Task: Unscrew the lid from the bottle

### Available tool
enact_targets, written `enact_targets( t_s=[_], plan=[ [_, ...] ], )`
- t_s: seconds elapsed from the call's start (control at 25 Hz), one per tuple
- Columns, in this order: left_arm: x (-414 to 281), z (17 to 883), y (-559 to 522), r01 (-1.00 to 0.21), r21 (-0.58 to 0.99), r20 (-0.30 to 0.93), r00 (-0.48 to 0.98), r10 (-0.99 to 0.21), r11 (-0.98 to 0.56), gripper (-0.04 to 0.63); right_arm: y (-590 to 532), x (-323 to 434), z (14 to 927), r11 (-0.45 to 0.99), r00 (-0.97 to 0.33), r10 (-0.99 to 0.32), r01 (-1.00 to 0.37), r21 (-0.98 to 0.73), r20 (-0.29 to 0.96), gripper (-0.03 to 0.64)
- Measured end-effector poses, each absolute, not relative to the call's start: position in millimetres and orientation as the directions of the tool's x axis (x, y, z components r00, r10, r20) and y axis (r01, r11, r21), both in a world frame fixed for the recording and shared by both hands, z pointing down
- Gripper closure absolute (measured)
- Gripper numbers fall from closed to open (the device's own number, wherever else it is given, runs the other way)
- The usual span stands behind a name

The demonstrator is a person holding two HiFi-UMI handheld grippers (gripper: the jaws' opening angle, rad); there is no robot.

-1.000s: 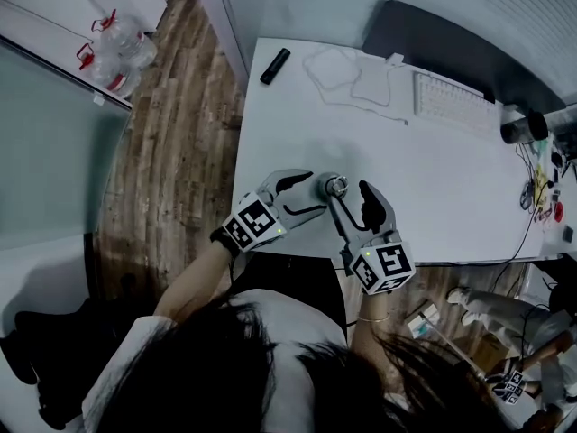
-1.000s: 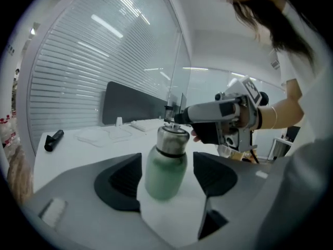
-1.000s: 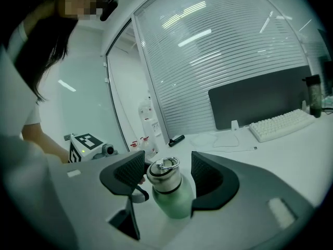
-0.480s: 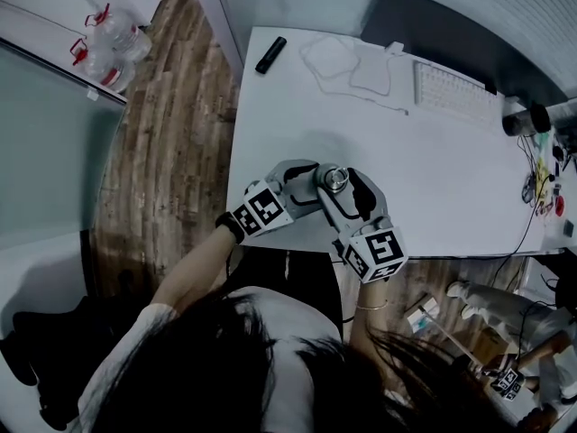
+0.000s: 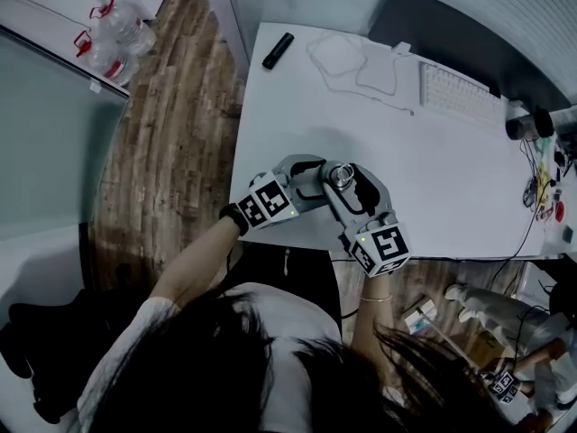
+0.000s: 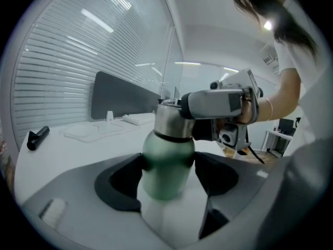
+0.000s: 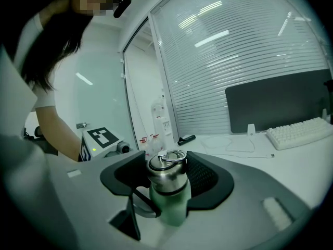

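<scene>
A green bottle (image 5: pixel 340 177) with a steel lid (image 7: pixel 167 171) and a ring on top stands upright near the table's front edge. My left gripper (image 5: pixel 323 180) reaches in from the left. Its jaws stand wide on either side of the green body (image 6: pixel 166 163), the pads close against it, with no squeeze visible. My right gripper (image 5: pixel 350 180) comes from the front, higher up. Its dark pads flank the lid, close to its sides. In the left gripper view a grey finger of the right gripper (image 6: pixel 216 104) crosses the lid's top.
On the white table (image 5: pixel 433 179) a keyboard (image 5: pixel 455 97) lies at the back right, a white pad with a cable (image 5: pixel 335 54) at the back and a black stick-like object (image 5: pixel 277 50) at the back left. Small clutter (image 5: pixel 541 188) sits at the right edge. Water jugs (image 5: pixel 108 39) stand on the floor.
The left gripper has moved right from beside the bottle until its jaws enclose the body. The right gripper has shifted so that the lid stands between its jaws.
</scene>
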State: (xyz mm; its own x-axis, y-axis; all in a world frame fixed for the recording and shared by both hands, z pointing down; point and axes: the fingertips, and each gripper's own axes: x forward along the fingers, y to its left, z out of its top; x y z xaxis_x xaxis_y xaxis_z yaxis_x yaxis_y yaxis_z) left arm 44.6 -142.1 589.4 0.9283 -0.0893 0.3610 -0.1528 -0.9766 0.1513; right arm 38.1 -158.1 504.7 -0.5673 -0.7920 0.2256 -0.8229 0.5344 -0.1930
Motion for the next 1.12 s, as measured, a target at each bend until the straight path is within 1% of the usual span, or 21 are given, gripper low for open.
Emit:
enact_targets(
  t_s=[0.28,0.6,0.76,0.92,1.04,1.12],
  plan=[
    [44.9,590.1,-139.6,-0.058,0.148,0.407,0.914,0.007,-0.987,0.230,-154.9,36.3,503.6,0.693,-0.732,-0.640,-0.681,-0.236,0.233,0.374],
    [43.7,590.7,-136.5,0.093,0.149,0.424,0.893,0.148,-0.984,0.230,-150.8,29.3,504.1,0.870,-0.894,-0.362,-0.426,-0.249,0.265,0.374],
    [42.9,591.9,-134.9,0.155,0.151,0.446,0.871,0.208,-0.976,0.230,-148.8,26.0,504.7,0.919,-0.934,-0.233,-0.302,-0.254,0.270,0.374],
    [42.3,591.2,-132.0,0.210,0.139,0.475,0.843,0.252,-0.968,0.230,-144.7,24.4,504.2,0.943,-0.948,-0.148,-0.222,-0.248,0.282,0.374],
    [41.9,591.0,-131.5,0.206,0.138,0.472,0.846,0.248,-0.969,0.230,-143.9,25.0,506.8,0.946,-0.941,-0.121,-0.206,-0.250,0.317,0.377],
    [40.7,590.7,-130.9,0.174,0.139,0.460,0.860,0.219,-0.975,0.230,-144.3,25.0,506.3,0.935,-0.934,-0.154,-0.243,-0.257,0.323,0.376]
  ],
)
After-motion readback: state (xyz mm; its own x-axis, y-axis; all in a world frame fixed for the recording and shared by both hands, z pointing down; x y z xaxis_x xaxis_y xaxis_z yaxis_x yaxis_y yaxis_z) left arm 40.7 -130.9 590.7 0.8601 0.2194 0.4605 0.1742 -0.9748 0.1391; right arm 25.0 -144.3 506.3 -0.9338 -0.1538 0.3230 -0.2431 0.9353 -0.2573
